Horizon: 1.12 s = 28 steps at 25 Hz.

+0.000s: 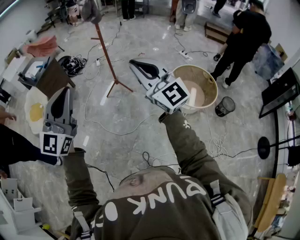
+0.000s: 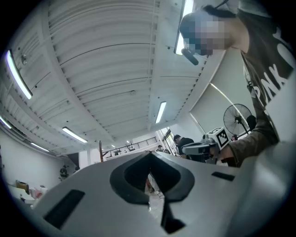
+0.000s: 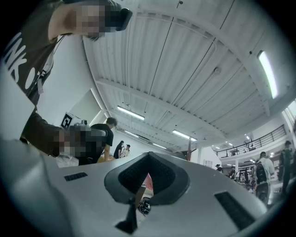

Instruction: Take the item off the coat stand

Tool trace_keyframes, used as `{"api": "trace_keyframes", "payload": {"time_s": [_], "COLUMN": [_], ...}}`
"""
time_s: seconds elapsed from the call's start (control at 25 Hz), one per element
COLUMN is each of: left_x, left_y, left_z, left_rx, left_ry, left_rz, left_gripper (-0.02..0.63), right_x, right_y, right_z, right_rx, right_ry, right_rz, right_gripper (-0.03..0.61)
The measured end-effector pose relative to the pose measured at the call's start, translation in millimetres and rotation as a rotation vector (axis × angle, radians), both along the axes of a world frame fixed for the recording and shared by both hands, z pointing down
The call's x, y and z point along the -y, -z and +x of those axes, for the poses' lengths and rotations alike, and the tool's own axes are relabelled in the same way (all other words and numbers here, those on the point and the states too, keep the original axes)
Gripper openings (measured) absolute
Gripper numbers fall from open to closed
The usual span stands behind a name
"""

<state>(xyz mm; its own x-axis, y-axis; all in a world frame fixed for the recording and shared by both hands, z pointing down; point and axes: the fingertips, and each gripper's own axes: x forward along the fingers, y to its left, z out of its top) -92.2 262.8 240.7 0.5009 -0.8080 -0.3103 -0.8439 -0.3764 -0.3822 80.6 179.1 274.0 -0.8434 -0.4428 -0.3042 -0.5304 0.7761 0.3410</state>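
The coat stand (image 1: 106,55) is a red-brown pole on splayed legs, far across the floor at the upper left of the head view. A grey item (image 1: 90,10) hangs at its top. In the left gripper view the stand's pole (image 2: 100,151) shows small in the distance, and again in the right gripper view as a thin pole (image 3: 189,149). Both grippers are raised and well short of the stand. My left gripper (image 1: 64,90) is shut and holds nothing. My right gripper (image 1: 132,62) is also shut and empty, its jaws meeting at the tip (image 3: 148,155).
A round beige tub (image 1: 210,80) and a black wastebasket (image 1: 225,106) stand to the right of my right gripper. Cables trail over the marble floor (image 1: 126,117). A person in black (image 1: 246,35) stands at the back right. Tables with clutter (image 1: 35,70) line the left side.
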Motion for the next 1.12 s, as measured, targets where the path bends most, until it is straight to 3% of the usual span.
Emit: {"api": "trace_keyframes", "payload": {"time_s": [0.72, 0.76, 0.84, 1.0, 1.12], "left_x": [4.4, 5.0, 6.3, 9.1, 14.2], "left_y": [-2.1, -2.3, -3.2, -8.2, -13.8], "left_z": [1.6, 0.8, 0.5, 7.6, 14.3], "left_rx": [0.003, 0.003, 0.005, 0.006, 0.005], "left_ry": [-0.007, -0.007, -0.004, 0.004, 0.009], "left_rz": [-0.004, -0.006, -0.008, -0.014, -0.024], "left_gripper": [0.003, 0.003, 0.003, 0.003, 0.003], "right_x": [5.3, 5.7, 6.2, 11.8, 18.7], "right_y": [-2.4, -3.4, -5.6, -9.9, -14.6], "right_z": [1.9, 0.7, -1.9, 5.0, 10.7], "right_rx": [-0.005, -0.011, -0.021, -0.034, -0.036], "right_ry": [-0.028, -0.027, -0.014, -0.031, -0.025], "right_rz": [-0.018, -0.013, -0.005, 0.001, 0.002], "right_gripper": [0.011, 0.022, 0.156, 0.206, 0.303]}}
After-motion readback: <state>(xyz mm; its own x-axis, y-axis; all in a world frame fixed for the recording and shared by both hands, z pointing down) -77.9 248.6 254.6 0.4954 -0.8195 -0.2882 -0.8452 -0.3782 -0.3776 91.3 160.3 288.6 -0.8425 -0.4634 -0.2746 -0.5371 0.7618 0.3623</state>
